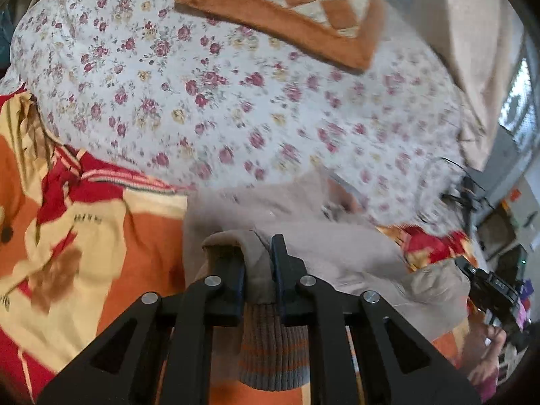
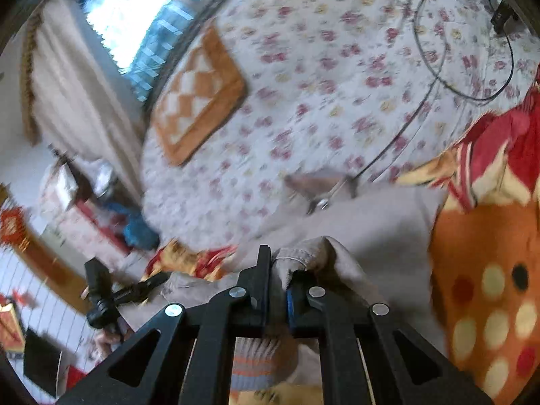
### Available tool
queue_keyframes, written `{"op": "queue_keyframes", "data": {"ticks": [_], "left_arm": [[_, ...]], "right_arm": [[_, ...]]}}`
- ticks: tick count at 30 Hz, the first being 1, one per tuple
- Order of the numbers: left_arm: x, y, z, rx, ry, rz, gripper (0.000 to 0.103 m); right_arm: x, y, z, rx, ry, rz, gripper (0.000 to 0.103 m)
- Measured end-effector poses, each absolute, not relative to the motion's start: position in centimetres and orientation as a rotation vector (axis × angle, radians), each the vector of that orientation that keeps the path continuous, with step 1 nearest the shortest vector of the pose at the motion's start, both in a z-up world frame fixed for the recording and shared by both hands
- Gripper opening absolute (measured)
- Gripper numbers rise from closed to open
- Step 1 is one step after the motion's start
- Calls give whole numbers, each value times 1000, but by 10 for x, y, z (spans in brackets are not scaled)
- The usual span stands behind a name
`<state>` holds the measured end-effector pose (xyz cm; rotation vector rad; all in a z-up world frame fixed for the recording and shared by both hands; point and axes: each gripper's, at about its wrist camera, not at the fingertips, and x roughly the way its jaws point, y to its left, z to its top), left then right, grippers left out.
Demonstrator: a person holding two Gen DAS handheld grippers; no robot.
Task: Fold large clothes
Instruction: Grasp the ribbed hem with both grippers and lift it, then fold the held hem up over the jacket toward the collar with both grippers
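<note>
The jacket (image 1: 337,246) is made of matt beige woven cloth, smooth on the body, with a stitched seam seen in the right wrist view. Its cuff (image 1: 273,347) is a ribbed knit, coarse to the eye, banded in grey and orange. The left tool (image 1: 258,263) and right tool (image 2: 278,270) are built of matt black plastic, joined by shiny bare metal pins; blue pads line the fingers. The bed sheet (image 1: 236,101) is thin printed cotton-like cloth, matt. The cushion (image 1: 280,10) looks plush and fuzzy. The blanket (image 1: 84,236) appears soft and fleecy. A thin glossy black cable (image 2: 472,77) is laid on the sheet.
</note>
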<state>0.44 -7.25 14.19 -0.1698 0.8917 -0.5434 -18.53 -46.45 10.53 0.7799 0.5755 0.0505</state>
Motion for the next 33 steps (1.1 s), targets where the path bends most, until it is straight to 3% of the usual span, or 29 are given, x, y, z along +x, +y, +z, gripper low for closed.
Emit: {"op": "queue_keyframes", "data": {"ticks": [5, 8, 9, 12, 13, 14, 15, 20, 25, 28, 33], "left_arm": [[55, -106, 114, -148, 925, -485, 11], [84, -117, 88, -123, 986, -442, 17], [92, -116, 80, -141, 1023, -435, 19], [104, -102, 75, -198, 1069, -433, 39], [102, -96, 82, -194, 1048, -434, 55], [99, -89, 91, -187, 1020, -432, 62], [97, -84, 98, -182, 1001, -433, 62], [69, -78, 112, -94, 977, -528, 63], [50, -96, 88, 7, 1036, -596, 63], [63, -118, 72, 69, 1083, -567, 63], [107, -118, 70, -109, 1102, -472, 68]], "right_arm": [[-137, -492, 72, 781, 655, -43, 5], [-112, -504, 48, 781, 738, -63, 14], [-106, -513, 39, 793, 784, -84, 22], [-121, -525, 47, 803, 745, -99, 33], [-129, -526, 53, 795, 716, -100, 37], [-139, -526, 60, 786, 687, -103, 49], [-149, -525, 67, 770, 664, -105, 51], [-159, -471, 75, 538, 801, 55, 45], [-115, -426, 50, 316, 953, 64, 43], [-74, -441, 50, 333, 904, -27, 44], [-15, -483, 36, 419, 880, -214, 45]]}}
